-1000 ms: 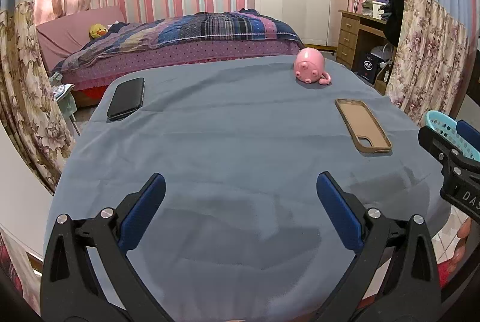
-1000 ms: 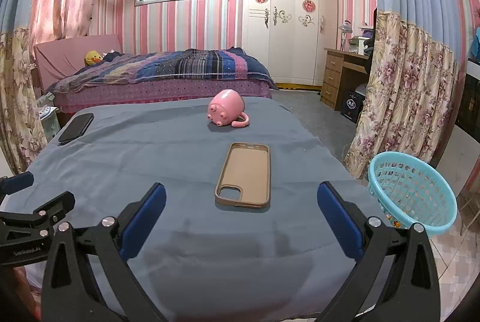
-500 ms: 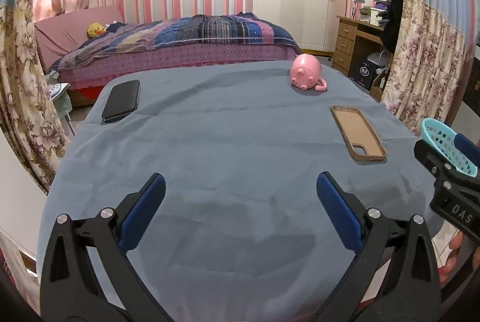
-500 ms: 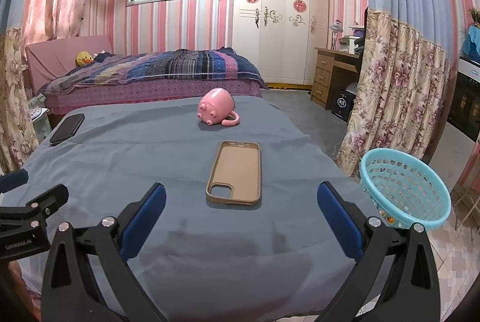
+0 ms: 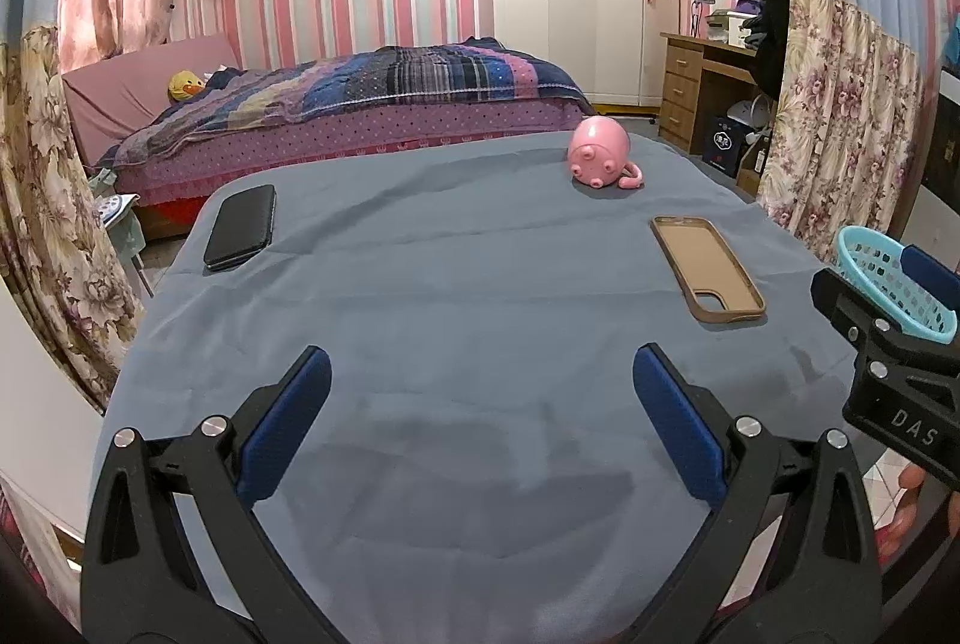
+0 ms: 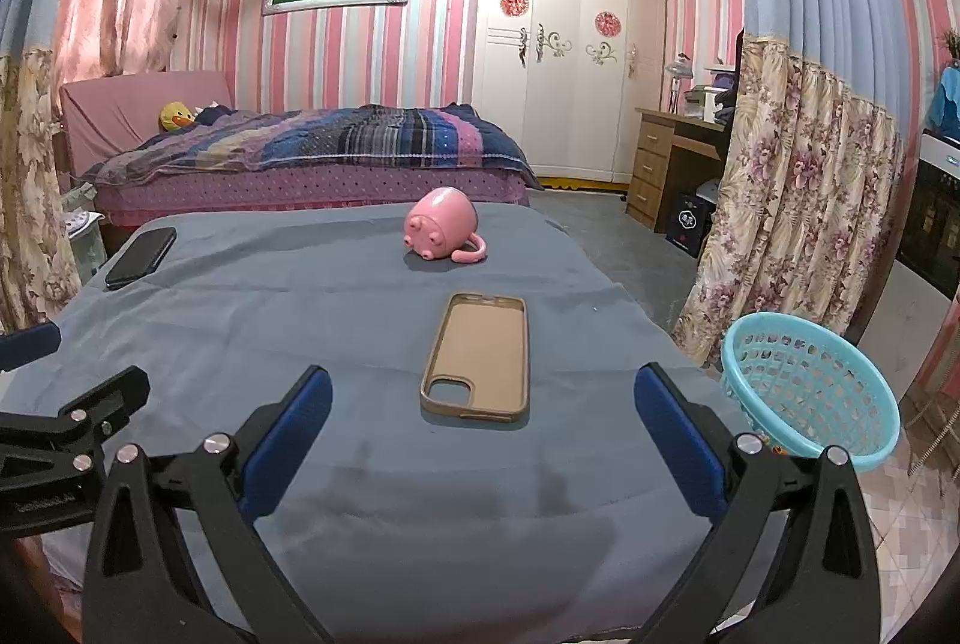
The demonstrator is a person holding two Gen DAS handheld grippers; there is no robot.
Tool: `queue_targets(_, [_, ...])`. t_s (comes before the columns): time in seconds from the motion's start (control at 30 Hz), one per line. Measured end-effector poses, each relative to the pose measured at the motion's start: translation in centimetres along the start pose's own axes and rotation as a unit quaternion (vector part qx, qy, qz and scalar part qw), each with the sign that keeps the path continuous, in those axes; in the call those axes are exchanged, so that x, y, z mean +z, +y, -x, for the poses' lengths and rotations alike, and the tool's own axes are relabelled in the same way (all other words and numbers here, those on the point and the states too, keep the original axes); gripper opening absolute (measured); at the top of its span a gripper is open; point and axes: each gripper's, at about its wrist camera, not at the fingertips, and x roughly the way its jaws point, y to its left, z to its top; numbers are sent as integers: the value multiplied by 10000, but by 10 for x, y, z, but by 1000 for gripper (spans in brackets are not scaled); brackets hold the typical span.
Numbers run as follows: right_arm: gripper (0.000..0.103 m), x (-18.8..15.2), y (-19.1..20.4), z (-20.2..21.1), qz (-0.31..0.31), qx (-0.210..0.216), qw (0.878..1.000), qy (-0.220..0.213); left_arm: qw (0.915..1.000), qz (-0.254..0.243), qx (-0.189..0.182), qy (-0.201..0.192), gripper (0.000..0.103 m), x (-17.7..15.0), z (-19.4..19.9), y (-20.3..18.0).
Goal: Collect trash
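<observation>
My left gripper (image 5: 480,392) is open and empty above the near edge of a table with a blue-grey cloth (image 5: 468,296). My right gripper (image 6: 480,404) is open and empty too, above the near right part of the cloth (image 6: 336,320). A turquoise mesh basket (image 6: 810,392) stands on the floor to the right of the table; it also shows in the left wrist view (image 5: 888,278). I see no loose trash on the cloth.
A tan phone case (image 6: 480,359) lies ahead of my right gripper. A pink pig mug (image 6: 444,224) lies on its side further back. A black phone (image 5: 241,225) lies at the far left. A bed (image 5: 360,116), desk (image 6: 678,164) and floral curtains (image 6: 798,206) surround the table.
Both grippers have drawn back and risen a little, so the table objects look smaller and further away. Both stay open. Nothing on the table moved.
</observation>
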Motion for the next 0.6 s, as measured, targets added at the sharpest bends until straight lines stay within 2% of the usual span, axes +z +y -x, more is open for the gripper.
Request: queue_targets(0.6, [98,0,-1,0,44,-45,10000,-30,10000,-27,-32,-61,97,-2,2,2])
